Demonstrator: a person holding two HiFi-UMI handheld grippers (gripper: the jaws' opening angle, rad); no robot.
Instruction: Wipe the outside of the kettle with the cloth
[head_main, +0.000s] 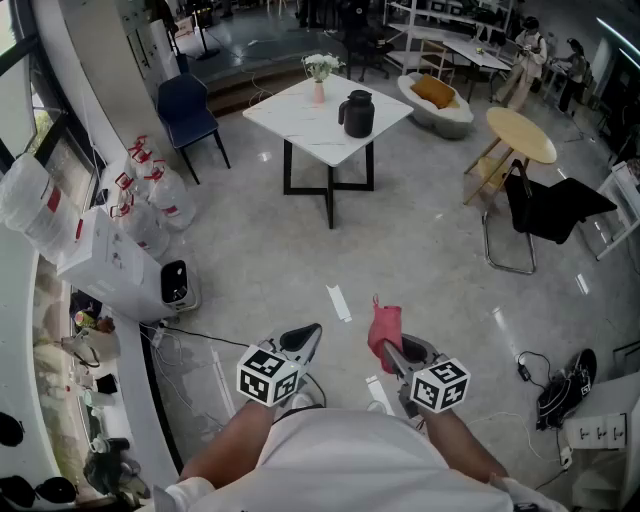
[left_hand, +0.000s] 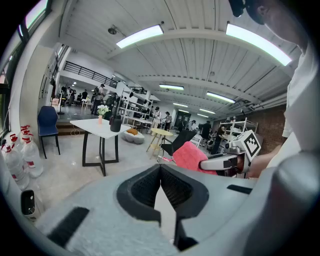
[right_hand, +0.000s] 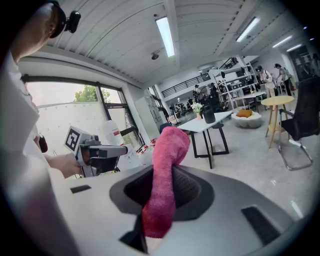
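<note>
Cloth (head_main: 385, 322) is clamped in the right gripper (head_main: 390, 349); the left gripper (head_main: 310, 334) is closed, empty. The kettle (head_main: 357, 113) at 12 o'clock should be approached first.

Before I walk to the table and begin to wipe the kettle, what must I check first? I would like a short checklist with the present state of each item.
1. Cloth gripped by the right gripper: ok, the jaws are closed on it.
2. Left gripper free to steady the kettle: ok, shut with nothing in it.
3. Kettle within reach: not ok, it stands on the table far ahead.
4. Kettle upright: ok.
5. Room beside the kettle: not ok, a vase stands close to it.
6. Kettle lid shut: cannot tell, too far away.
</note>
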